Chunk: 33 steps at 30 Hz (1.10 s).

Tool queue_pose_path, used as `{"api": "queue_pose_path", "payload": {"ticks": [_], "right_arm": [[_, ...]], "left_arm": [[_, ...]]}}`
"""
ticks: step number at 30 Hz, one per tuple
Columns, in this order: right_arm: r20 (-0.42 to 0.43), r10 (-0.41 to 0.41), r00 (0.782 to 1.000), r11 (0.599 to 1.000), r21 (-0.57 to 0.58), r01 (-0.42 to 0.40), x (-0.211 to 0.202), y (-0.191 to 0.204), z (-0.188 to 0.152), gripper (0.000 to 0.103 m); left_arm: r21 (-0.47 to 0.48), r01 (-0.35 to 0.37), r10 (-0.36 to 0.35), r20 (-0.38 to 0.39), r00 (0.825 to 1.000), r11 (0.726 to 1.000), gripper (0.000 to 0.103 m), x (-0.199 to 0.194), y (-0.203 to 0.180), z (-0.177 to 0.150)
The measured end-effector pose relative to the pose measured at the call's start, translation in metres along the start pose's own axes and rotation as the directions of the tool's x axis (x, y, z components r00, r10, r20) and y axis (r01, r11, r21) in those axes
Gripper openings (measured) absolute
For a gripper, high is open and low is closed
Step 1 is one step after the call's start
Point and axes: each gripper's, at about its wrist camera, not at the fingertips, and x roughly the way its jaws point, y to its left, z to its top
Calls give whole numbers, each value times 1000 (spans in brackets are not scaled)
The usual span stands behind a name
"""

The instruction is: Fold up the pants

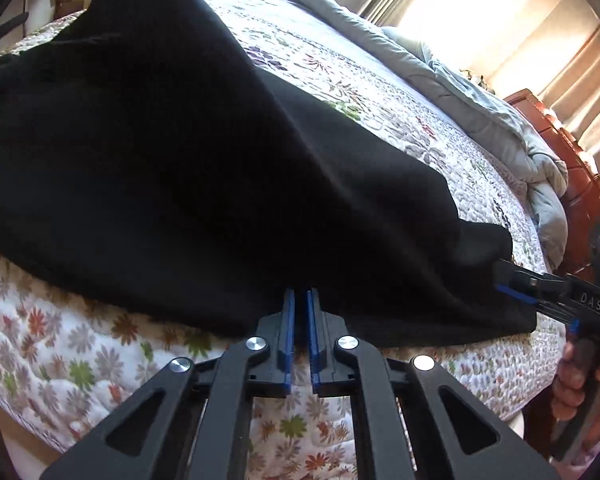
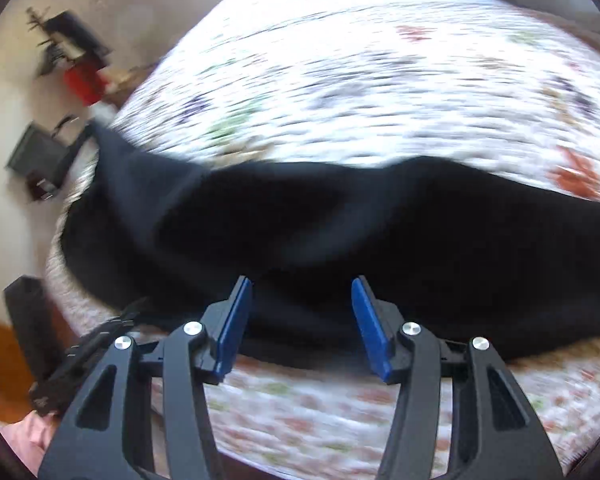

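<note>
Sunlit curtains (image 1: pixel 480 12) glare at upper right; the right wrist view is motion-blurred, both fisheye-bent.

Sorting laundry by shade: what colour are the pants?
Black; the pants show best in the left wrist view.

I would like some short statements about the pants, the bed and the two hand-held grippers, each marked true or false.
1. The pants are black. True.
2. The left hand-held gripper stands wide open. False: its jaws are shut at the edge of the pants.
3. The right hand-held gripper is open. True.
4. The pants lie on a bare wooden floor. False: they lie on a floral quilt on a bed.
5. A grey blanket lies bunched along the quilt's far edge. True.
</note>
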Motion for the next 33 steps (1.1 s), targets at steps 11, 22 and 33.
{"api": "queue_pose_path", "payload": {"ticks": [11, 22, 33], "right_arm": [[-119, -9, 993, 999, -38, 5, 68, 24, 16, 52], [-90, 7, 996, 999, -49, -12, 69, 21, 6, 52], [-101, 44, 994, 999, -4, -45, 56, 13, 6, 53]], "left_arm": [[-11, -127, 127, 21, 992, 992, 93, -21, 10, 114], [-126, -327, 310, -138, 941, 937, 86, 21, 73, 227], [-114, -253, 259, 44, 965, 961, 6, -19, 72, 187]]}}
